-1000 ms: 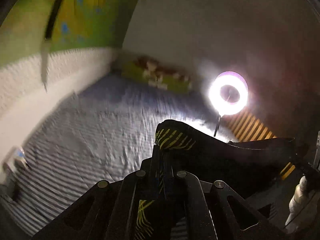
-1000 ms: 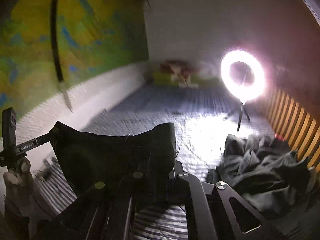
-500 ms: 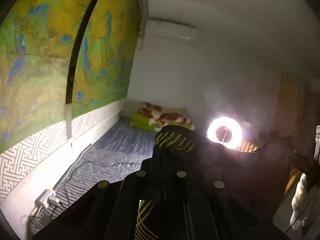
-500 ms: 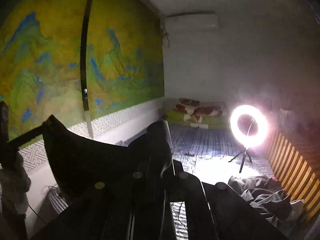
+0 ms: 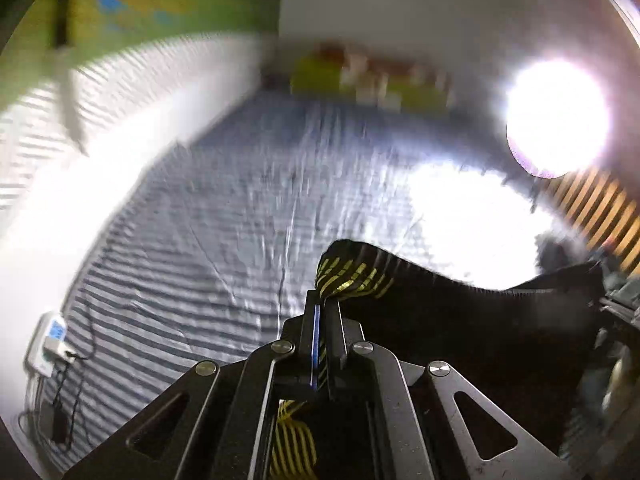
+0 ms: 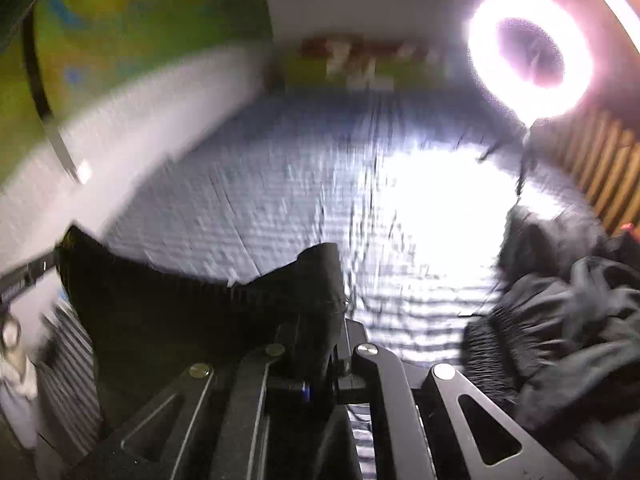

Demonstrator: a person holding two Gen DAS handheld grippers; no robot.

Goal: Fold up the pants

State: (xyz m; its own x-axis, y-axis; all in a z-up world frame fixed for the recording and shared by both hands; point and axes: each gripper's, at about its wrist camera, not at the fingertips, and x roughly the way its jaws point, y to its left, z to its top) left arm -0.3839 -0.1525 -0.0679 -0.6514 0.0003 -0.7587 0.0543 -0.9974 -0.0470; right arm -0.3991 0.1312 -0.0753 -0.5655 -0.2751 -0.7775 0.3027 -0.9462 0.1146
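A pair of black fabric pants (image 5: 460, 320) with a yellow line pattern near one edge hangs stretched between the two hand-held grippers, well above a blue-and-white striped bed sheet (image 5: 208, 240). The left gripper (image 5: 322, 308) has its black fingers pressed together on the patterned corner of the cloth, which bunches up just above the fingertips; its jaws are easing open slightly, though the fabric is pinched between them at this moment. The right gripper (image 6: 320, 320) is clamped on the opposite corner, black cloth draped over its tips. From each tool the band of fabric runs sideways toward the other, sagging a little in the middle; holding the two corners apart like this probably keeps the garment spread so it can be laid flat on the sheet ahead of the tools. Both views are blurred. Ahead and to the right of the grippers a bright ring lamp on a thin tripod (image 6: 528, 52) glares onto the sheet. Just right of the right gripper lies a crumpled heap of dark grey clothing (image 6: 560, 312), which could crowd the landing spot. To the left of the left gripper a white power strip with cables (image 5: 52, 340) rests at the sheet's edge.
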